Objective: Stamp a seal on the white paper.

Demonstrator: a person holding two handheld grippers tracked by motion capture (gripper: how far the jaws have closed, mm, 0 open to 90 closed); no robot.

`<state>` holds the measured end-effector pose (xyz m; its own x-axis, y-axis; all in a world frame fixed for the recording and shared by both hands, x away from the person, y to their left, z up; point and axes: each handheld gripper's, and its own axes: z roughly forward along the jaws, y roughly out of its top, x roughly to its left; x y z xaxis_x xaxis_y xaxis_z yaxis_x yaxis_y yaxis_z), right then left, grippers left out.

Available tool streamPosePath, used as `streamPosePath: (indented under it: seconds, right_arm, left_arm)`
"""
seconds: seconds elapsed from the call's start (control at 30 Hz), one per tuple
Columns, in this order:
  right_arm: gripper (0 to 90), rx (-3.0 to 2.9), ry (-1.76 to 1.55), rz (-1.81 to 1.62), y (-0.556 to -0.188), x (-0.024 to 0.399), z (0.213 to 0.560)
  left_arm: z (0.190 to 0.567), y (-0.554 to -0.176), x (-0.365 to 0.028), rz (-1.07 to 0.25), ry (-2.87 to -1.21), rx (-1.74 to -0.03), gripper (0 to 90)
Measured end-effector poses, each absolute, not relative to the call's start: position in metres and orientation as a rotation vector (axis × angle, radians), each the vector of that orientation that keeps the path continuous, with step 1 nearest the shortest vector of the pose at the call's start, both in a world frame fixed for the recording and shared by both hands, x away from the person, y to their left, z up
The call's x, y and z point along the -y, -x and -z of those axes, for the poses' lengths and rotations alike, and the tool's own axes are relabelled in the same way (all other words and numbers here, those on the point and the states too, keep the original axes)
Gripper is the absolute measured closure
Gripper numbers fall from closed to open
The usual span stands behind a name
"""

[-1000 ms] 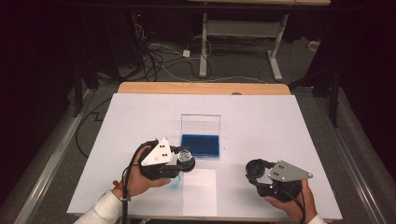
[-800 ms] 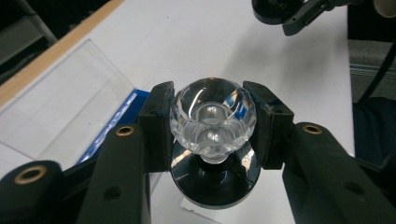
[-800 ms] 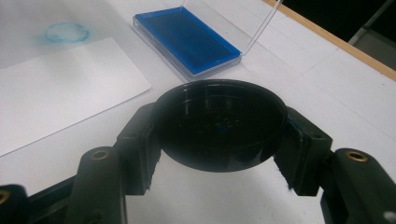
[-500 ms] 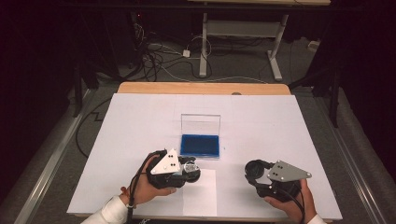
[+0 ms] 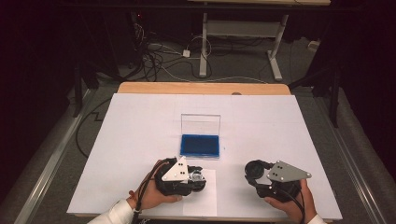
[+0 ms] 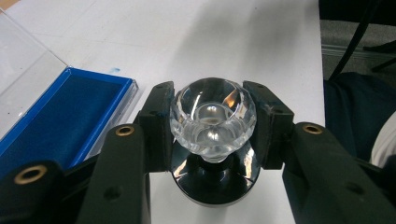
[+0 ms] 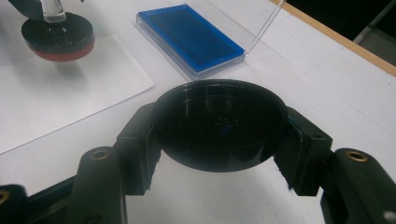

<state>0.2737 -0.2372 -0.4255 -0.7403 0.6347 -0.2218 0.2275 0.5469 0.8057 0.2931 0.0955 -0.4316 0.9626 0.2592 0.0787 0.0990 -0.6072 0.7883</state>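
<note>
Left tongs [image 5: 198, 176], nearer now, clamping stamp [image 6: 213, 116] over paper [image 5: 203, 196]; right tongs [image 5: 254, 171] gripping black cap [image 7: 219, 126].

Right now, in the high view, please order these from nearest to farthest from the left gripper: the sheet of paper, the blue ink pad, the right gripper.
1. Sheet of paper: directly beneath the left gripper.
2. Blue ink pad: just beyond it, toward the table's middle.
3. Right gripper: off to the right, near the front edge.

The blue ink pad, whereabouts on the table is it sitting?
The blue ink pad lies mid-table in the high view, its clear lid standing open behind it, just beyond the left gripper that holds the stamp.
</note>
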Motion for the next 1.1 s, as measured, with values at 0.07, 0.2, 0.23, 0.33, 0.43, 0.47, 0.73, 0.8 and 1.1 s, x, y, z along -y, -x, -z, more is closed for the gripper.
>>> streamPosePath:
  seconds: [0.07,0.2,0.23,0.33,0.43,0.47,0.73,0.8,1.1]
  right_arm:
    - [38.5,-2.289,-0.693,-1.090,-0.273,0.237,0.425]
    - [38.5,-2.291,-0.689,-1.087,-0.273,0.237,0.426]
    - [38.5,-2.290,-0.689,-1.086,-0.273,0.237,0.426]
    - [38.5,-2.291,-0.688,-1.082,-0.274,0.237,0.426]
    - [38.5,-2.293,-0.687,-1.078,-0.273,0.236,0.426]
    - [38.5,-2.292,-0.685,-1.074,-0.273,0.236,0.426]
    - [38.5,-2.299,-0.685,-1.070,-0.274,0.235,0.427]
    - [38.5,-2.300,-0.682,-1.071,-0.274,0.235,0.427]
    - [38.5,-2.300,-0.686,-1.065,-0.274,0.235,0.428]
  left_arm:
    - [0.434,-0.292,-0.093,-0.234,-2.238,-0.241,54.5]
    - [0.440,-0.291,-0.088,-0.218,-2.255,-0.225,54.5]
    - [0.442,-0.291,-0.087,-0.220,-2.257,-0.224,54.5]
    - [0.443,-0.292,-0.086,-0.225,-2.265,-0.220,54.5]
    - [0.444,-0.292,-0.087,-0.212,-2.255,-0.213,54.5]
    - [0.444,-0.292,-0.086,-0.213,-2.257,-0.211,54.5]
    - [0.451,-0.293,-0.085,-0.205,-2.285,-0.199,54.5]
    - [0.454,-0.293,-0.084,-0.201,-2.300,-0.195,54.5]
    - [0.457,-0.293,-0.089,-0.188,-2.286,-0.198,54.5]
